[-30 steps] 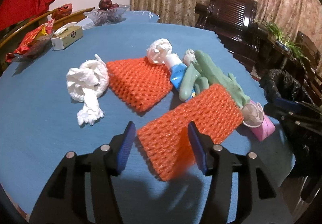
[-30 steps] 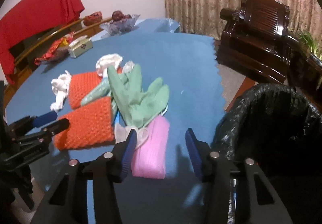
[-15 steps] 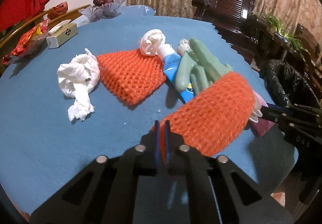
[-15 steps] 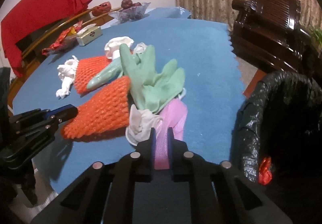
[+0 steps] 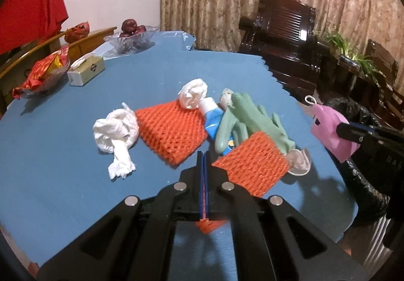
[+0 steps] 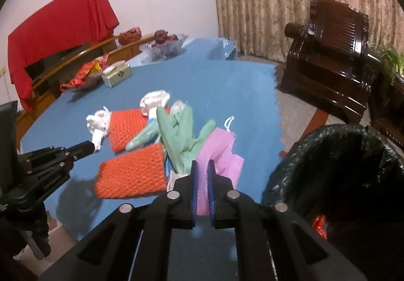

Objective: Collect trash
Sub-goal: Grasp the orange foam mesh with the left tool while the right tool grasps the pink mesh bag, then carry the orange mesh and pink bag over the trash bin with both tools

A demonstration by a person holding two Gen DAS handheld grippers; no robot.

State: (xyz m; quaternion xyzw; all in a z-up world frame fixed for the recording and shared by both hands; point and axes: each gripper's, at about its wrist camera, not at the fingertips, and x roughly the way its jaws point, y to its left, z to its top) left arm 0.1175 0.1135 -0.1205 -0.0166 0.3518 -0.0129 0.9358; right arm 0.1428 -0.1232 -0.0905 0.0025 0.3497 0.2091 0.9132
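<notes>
My left gripper (image 5: 203,155) is shut on the near orange foam net (image 5: 250,167), which hangs off the blue table (image 5: 63,180) with a corner poking out below the pads. My right gripper (image 6: 202,165) is shut on a pink face mask (image 6: 217,152), held up beside the black-bagged bin (image 6: 341,167). The left wrist view shows that mask (image 5: 328,127) in the air at the right. On the table lie a second orange net (image 5: 171,132), a white tissue wad (image 5: 116,134), another crumpled tissue (image 5: 193,90), a blue tube (image 5: 212,117), green rubber gloves (image 5: 250,117) and a white mask (image 5: 299,162).
At the table's far left stand a tissue box (image 5: 87,70), a dish of red snack packets (image 5: 41,74) and a glass fruit bowl (image 5: 132,38). A dark wooden armchair (image 5: 285,36) sits beyond the table's right edge. A red cloth (image 6: 60,28) hangs over a chair.
Both grippers went from open to shut, the left on the near orange net and the right on the pink mask. Both then rose, lifting their items off the table.
</notes>
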